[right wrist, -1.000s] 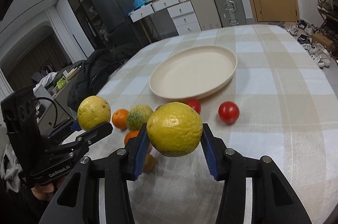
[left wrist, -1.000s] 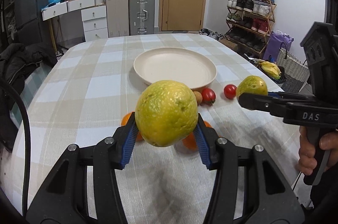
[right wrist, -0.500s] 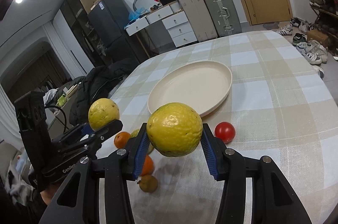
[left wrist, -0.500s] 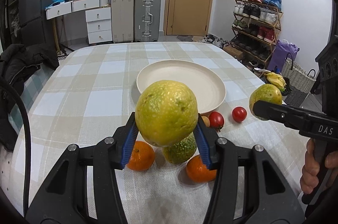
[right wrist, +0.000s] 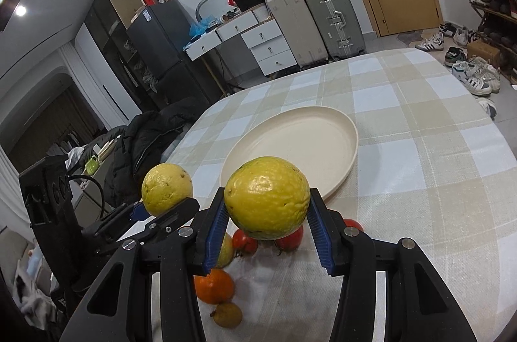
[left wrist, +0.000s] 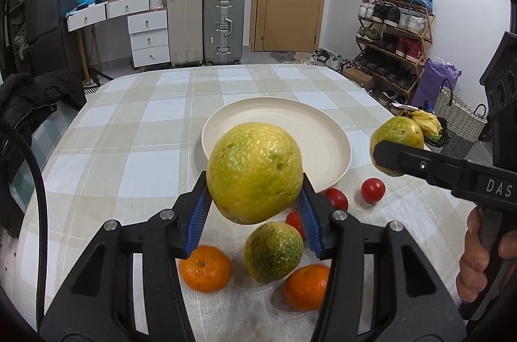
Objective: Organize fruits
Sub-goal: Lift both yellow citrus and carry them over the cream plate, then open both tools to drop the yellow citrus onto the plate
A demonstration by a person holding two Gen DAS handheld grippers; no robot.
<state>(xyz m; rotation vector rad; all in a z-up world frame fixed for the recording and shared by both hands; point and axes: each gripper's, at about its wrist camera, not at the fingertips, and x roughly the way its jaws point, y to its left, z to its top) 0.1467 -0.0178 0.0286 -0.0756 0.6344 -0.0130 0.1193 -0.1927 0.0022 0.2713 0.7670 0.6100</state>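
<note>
My left gripper [left wrist: 253, 203] is shut on a yellow-green guava [left wrist: 255, 172] and holds it above the table. My right gripper [right wrist: 266, 221] is shut on a second yellow guava [right wrist: 266, 196], also in the air; it shows at the right of the left wrist view [left wrist: 397, 135]. The empty cream plate [left wrist: 326, 145] lies just beyond both, also in the right wrist view [right wrist: 310, 148]. On the cloth below lie a third guava [left wrist: 273, 251], two oranges [left wrist: 205, 267] [left wrist: 307, 287] and three tomatoes [left wrist: 373, 190].
A checked tablecloth [left wrist: 129, 132] covers the table. A small brownish fruit [right wrist: 227, 314] lies near the front edge beside an orange [right wrist: 213, 285]. A dark jacket [right wrist: 142, 145] hangs at the table's left side. Suitcases, drawers and a shoe rack stand behind.
Both grippers have risen and pulled back with their guavas. The fruit on the cloth now shows more fully below them, and the plate sits lower in both views.
</note>
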